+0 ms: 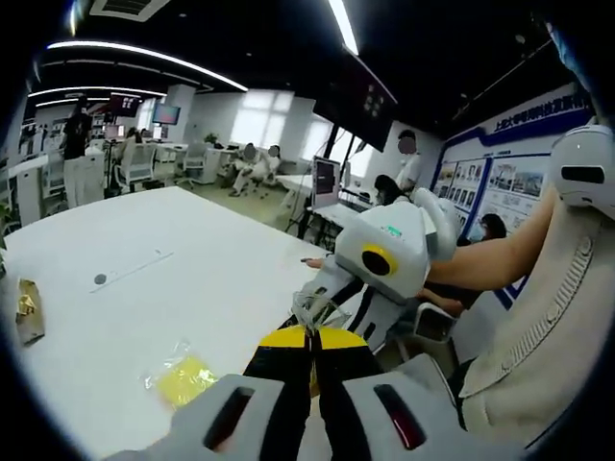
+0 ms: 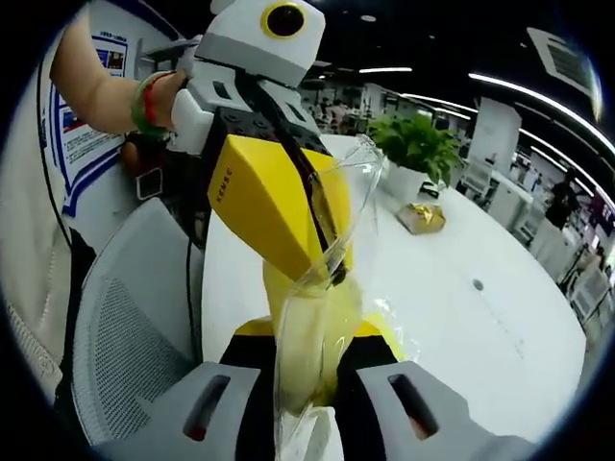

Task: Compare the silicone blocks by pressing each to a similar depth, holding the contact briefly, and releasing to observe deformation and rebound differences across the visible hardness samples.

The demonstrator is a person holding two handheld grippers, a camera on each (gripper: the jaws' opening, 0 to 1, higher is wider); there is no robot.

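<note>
A clear plastic bag [image 2: 336, 226] holding a yellow silicone block [image 2: 306, 331] hangs between both grippers above the white table [image 2: 461, 317]. My right gripper [image 2: 307, 370] is shut on the bag's lower part, around the block. My left gripper [image 2: 332, 261] comes in from the upper left, its yellow jaws shut on the bag's upper edge. In the left gripper view, my left gripper [image 1: 309, 338] pinches a crumpled bit of the bag [image 1: 315, 309], with the right gripper [image 1: 338, 300] just beyond it. A second yellow block in a bag [image 1: 184, 378] lies on the table [image 1: 173, 279].
A gold-wrapped packet [image 1: 27, 309] [image 2: 423, 219] lies on the table, near a potted plant [image 2: 418, 144]. A grey mesh chair [image 2: 135, 336] stands at the table's edge. A person's arm [image 1: 500, 259] reaches in from the right. People and desks fill the office behind.
</note>
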